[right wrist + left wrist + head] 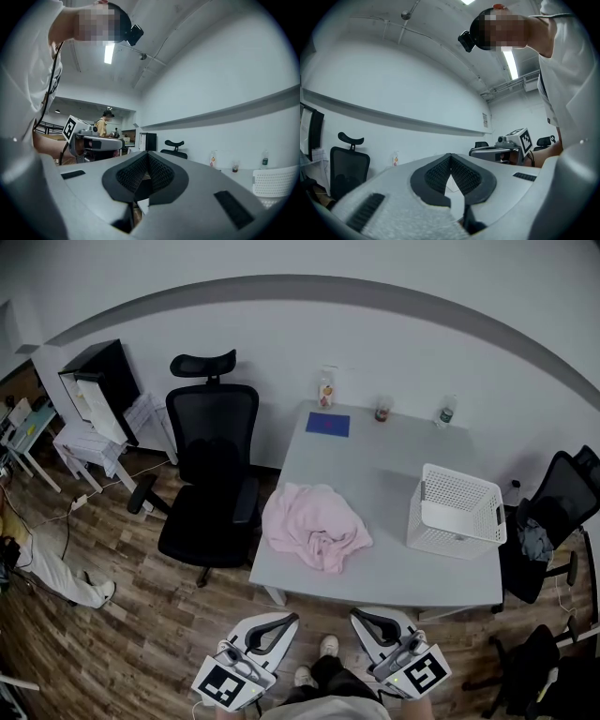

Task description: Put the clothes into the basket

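Here pink clothes lie on table near basket

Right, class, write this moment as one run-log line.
pink clothes: heaped on table | basket: on table, apart from clothes | left gripper: shut, empty | right gripper: shut, empty | stage: nothing picked yet

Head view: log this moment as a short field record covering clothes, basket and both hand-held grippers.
basket: white, perforated, on the grey table, no clothes visible inside
clothes: pink heap on the table, left of the basket, not touching it
left hand-held gripper: shut, empty, short of the table's near edge
right hand-held gripper: shut, empty, beside the left one
task progress: not begun
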The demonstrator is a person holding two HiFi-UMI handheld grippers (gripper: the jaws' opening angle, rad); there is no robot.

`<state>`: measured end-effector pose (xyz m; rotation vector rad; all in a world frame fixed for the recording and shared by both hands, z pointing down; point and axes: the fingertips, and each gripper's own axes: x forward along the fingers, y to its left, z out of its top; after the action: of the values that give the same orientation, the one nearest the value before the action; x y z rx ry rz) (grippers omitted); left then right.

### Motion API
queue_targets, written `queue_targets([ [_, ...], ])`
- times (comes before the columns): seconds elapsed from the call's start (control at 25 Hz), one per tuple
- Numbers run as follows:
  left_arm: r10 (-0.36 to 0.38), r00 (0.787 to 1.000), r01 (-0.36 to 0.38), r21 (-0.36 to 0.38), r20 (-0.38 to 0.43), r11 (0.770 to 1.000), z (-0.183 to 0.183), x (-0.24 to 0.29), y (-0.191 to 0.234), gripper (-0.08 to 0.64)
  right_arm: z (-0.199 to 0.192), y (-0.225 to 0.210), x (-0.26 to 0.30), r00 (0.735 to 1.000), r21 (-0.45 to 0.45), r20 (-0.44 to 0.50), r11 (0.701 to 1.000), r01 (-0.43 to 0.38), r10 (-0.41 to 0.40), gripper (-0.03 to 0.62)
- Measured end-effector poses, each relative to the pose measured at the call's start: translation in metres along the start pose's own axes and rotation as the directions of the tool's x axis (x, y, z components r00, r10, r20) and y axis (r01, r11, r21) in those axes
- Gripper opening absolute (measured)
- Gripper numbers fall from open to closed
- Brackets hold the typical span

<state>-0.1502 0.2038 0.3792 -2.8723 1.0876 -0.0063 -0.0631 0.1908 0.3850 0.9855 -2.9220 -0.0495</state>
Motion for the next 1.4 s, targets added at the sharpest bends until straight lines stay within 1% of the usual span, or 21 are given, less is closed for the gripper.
queue_targets([
  [0.04,0.015,1.000,-0.015,-0.033,-0.001,0.999,-0.001,0.005,0.005,0.006,-0.001,-0.006,0.003,1.000,0.002,-0.003,1.000,-0.003,0.003,0.005],
  [0.08,0.036,0.999,-0.036,-0.084,-0.002,0.996,-0.003,0.010,0.010,0.006,-0.003,-0.012,0.005,1.000,0.005,-0.006,1.000,-0.007,0.007,0.005],
  [0.12,0.051,0.999,-0.051,-0.114,-0.004,0.992,-0.005,0.015,0.014,0.006,-0.004,-0.018,0.008,1.000,0.006,-0.006,1.000,-0.011,0.011,0.005],
  [0.16,0.058,0.998,-0.058,-0.125,-0.006,0.990,-0.007,0.021,0.018,0.006,-0.005,-0.024,0.011,1.000,0.006,-0.003,1.000,-0.017,0.017,0.005],
  [0.28,0.068,0.998,-0.069,-0.128,-0.009,0.989,-0.011,0.039,0.033,0.006,-0.006,-0.045,0.020,0.999,-0.005,0.017,1.000,-0.028,0.028,0.005],
  [0.44,0.091,0.996,-0.091,-0.133,-0.009,0.987,-0.011,0.061,0.051,0.006,-0.008,-0.071,0.030,0.999,0.004,0.019,0.999,-0.044,0.044,0.005],
  [0.6,0.125,0.992,-0.123,-0.088,0.017,0.989,-0.013,0.079,0.066,0.006,-0.017,-0.091,0.038,0.998,0.008,-0.006,0.998,-0.063,0.063,0.005],
  [0.72,0.138,0.990,-0.138,-0.095,-0.011,0.986,-0.012,0.095,0.069,0.006,-0.019,-0.109,0.042,0.997,0.015,0.005,0.997,-0.075,0.075,0.005],
  [0.84,0.151,0.988,-0.152,-0.083,-0.020,0.985,-0.014,0.104,0.070,0.006,-0.022,-0.123,0.043,0.996,0.027,-0.003,0.996,-0.087,0.087,0.005],
  [1.04,0.168,0.985,-0.172,-0.100,-0.043,0.980,-0.014,0.115,0.074,0.006,-0.023,-0.137,0.049,0.994,0.028,0.003,0.994,-0.106,0.106,0.005],
  [1.12,0.175,0.984,-0.179,-0.098,-0.042,0.979,-0.016,0.118,0.079,0.006,-0.025,-0.142,0.052,0.994,0.028,0.000,0.993,-0.112,0.112,0.005],
  [1.24,0.190,0.981,-0.192,-0.076,-0.030,0.979,-0.020,0.124,0.088,0.006,-0.030,-0.150,0.058,0.993,0.029,-0.002,0.992,-0.119,0.119,0.005],
  [1.32,0.185,0.981,-0.190,-0.091,-0.055,0.978,-0.023,0.129,0.091,0.006,-0.033,-0.156,0.064,0.993,0.031,-0.005,0.992,-0.121,0.121,0.005],
  [1.4,0.180,0.982,-0.186,-0.099,-0.061,0.978,-0.025,0.135,0.096,0.006,-0.035,-0.162,0.069,0.993,0.032,-0.010,0.992,-0.121,0.121,0.005],
])
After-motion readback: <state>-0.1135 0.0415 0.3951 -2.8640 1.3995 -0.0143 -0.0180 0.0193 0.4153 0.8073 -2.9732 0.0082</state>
